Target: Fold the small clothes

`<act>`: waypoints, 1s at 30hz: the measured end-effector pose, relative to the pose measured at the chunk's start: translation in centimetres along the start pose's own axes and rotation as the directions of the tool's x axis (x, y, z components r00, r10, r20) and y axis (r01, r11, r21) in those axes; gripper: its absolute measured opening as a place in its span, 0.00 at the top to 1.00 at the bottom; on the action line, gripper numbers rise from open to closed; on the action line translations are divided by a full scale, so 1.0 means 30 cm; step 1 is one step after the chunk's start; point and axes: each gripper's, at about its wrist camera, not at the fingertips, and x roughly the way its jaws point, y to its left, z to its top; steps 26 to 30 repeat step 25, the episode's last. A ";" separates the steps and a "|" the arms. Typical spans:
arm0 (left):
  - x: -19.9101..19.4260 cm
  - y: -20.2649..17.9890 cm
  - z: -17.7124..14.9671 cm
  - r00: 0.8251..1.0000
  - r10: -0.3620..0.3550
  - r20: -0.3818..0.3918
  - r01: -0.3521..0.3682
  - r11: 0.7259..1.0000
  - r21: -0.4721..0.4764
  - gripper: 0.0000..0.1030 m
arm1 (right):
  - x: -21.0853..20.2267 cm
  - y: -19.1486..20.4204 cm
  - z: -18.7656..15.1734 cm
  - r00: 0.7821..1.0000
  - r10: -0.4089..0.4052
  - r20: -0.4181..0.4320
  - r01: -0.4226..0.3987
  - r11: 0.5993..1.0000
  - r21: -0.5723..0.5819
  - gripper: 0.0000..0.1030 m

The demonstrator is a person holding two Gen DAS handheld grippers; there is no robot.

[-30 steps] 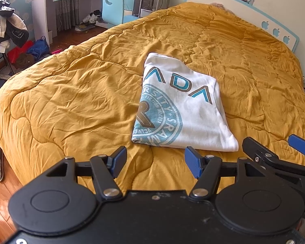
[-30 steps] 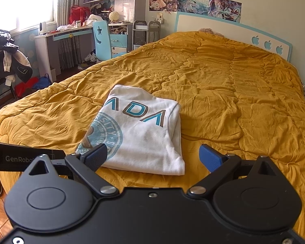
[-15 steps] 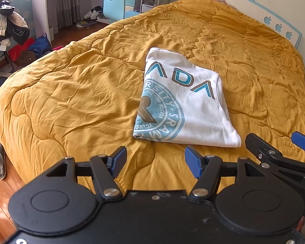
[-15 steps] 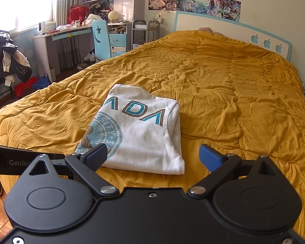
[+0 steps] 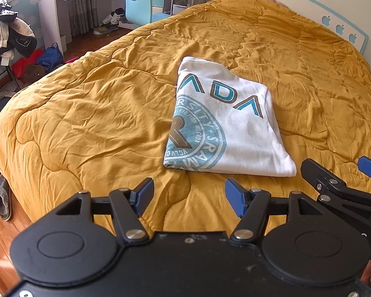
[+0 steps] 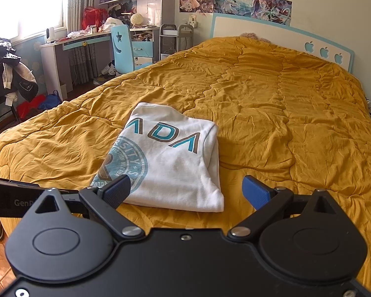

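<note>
The white shirt (image 5: 237, 128) is lying folded on the yellow bed (image 5: 86, 113) (blue letters facing up). The left gripper (image 5: 189, 195) and right gripper (image 6: 186, 190) are hanging just near it, jaws wide apart, holding nothing.

A child's bedroom: quilted bed (image 6: 272, 104), study desk (image 6: 69, 47), anime posters (image 6: 235, 2).

Bed: we see a mustard quilt (image 6: 272, 113) — wrinkled, sunlit.
Headboard (image 6: 296, 37): white, blue-edged, apple cutouts.
Wall: posters (image 6: 235, 2) above.
Left side: we spot desk (image 6: 69, 47), blue chair (image 6: 122, 47) — bright window (image 6: 24, 0).
</note>
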 end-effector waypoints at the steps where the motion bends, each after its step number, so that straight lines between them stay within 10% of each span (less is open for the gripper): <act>1: 0.001 0.000 -0.001 1.000 0.003 0.000 -0.003 1.000 0.001 0.35 | 0.000 0.003 0.001 1.000 0.000 0.001 0.000 1.000 0.000 0.05; 30: -0.008 -0.008 0.000 0.999 0.000 0.034 -0.001 1.000 0.010 0.34 | -0.002 0.005 -0.007 1.000 -0.005 0.002 0.005 1.000 0.014 0.05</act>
